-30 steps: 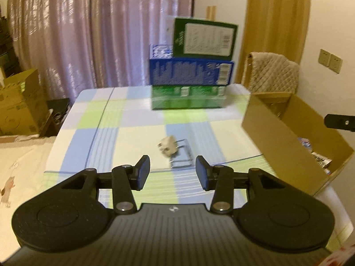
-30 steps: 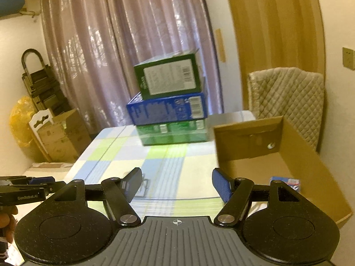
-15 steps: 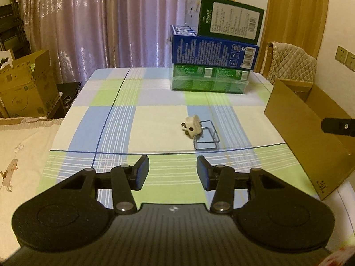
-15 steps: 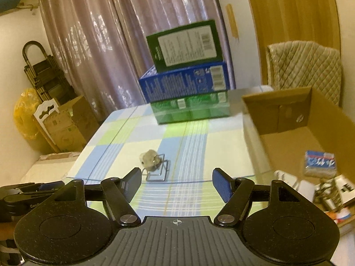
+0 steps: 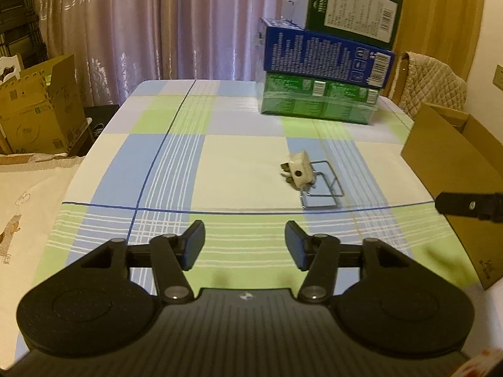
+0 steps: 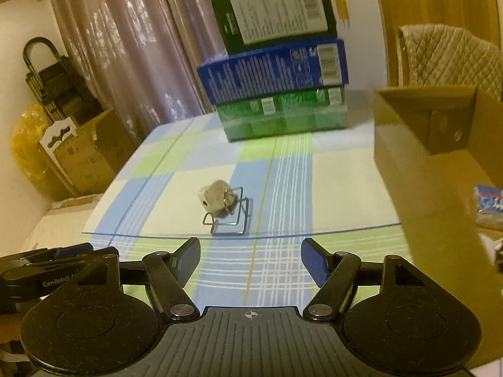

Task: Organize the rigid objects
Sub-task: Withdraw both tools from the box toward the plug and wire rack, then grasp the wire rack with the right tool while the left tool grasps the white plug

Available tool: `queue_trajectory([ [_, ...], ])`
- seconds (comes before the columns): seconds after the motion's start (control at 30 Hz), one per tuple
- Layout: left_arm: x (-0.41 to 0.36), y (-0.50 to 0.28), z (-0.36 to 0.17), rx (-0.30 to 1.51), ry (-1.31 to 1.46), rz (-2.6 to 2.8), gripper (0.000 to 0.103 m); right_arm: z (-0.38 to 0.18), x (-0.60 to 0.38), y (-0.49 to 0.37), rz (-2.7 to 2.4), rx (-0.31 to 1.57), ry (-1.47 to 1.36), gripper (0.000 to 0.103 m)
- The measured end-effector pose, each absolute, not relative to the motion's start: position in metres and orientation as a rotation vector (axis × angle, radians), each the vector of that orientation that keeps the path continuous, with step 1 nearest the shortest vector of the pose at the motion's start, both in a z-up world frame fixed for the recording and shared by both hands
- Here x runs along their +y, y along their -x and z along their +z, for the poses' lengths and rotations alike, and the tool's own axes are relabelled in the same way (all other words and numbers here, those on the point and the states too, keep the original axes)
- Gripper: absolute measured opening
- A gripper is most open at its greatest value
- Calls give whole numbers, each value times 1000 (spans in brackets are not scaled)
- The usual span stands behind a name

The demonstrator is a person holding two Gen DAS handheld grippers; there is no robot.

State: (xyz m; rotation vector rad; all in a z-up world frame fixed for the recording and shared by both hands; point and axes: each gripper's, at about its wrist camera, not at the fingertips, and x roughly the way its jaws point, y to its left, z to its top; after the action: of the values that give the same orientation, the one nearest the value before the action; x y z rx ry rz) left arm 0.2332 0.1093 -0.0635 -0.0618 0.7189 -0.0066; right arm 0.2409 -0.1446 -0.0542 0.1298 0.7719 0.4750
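A cream plug adapter (image 5: 297, 169) lies on the checked tablecloth, touching a bent wire stand (image 5: 320, 185). Both show in the right wrist view too, the adapter (image 6: 217, 199) and the wire stand (image 6: 231, 218). My left gripper (image 5: 244, 246) is open and empty, near the table's front edge, short of the adapter. My right gripper (image 6: 251, 262) is open and empty, also short of the adapter. An open cardboard box (image 6: 433, 144) stands at the table's right with small packets (image 6: 489, 201) inside; its outer wall shows in the left wrist view (image 5: 452, 169).
Three stacked cartons, green (image 5: 317, 103), blue (image 5: 327, 58) and dark green (image 5: 352, 9), stand at the table's far side. A padded chair back (image 5: 430, 86) is behind the box. Cardboard boxes (image 5: 34, 110) sit on the floor at left. The right gripper's finger (image 5: 468, 205) shows at right.
Both grippers have moved; the adapter and wire stand now sit closer to the middle of each view. The left gripper's jaws have opened wider.
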Motion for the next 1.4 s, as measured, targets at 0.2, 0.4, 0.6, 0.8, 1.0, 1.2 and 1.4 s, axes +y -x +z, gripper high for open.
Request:
queue_trajectory([
  [0.2, 122, -254, -64, 693, 74, 7, 70, -67, -122, -259, 490, 783, -124, 70],
  [0.4, 128, -275, -67, 683, 48, 21, 76, -84, -98, -281, 507, 794, -107, 74],
  [0.6, 132, -292, -74, 682, 32, 24, 78, -99, -80, -299, 534, 800, -83, 75],
  [0.8, 142, -303, -79, 661, 71, 25, 79, -116, -60, -314, 552, 805, -52, 76],
  [1.0, 143, -311, -84, 676, 29, 16, 80, -131, -49, -330, 543, 817, -46, 76],
  [1.2, 144, -316, -87, 704, 51, 14, 80, -143, -42, -341, 541, 827, -20, 76],
  [1.4, 142, -316, -89, 706, 43, 18, 80, -147, -35, -345, 528, 825, 21, 63],
])
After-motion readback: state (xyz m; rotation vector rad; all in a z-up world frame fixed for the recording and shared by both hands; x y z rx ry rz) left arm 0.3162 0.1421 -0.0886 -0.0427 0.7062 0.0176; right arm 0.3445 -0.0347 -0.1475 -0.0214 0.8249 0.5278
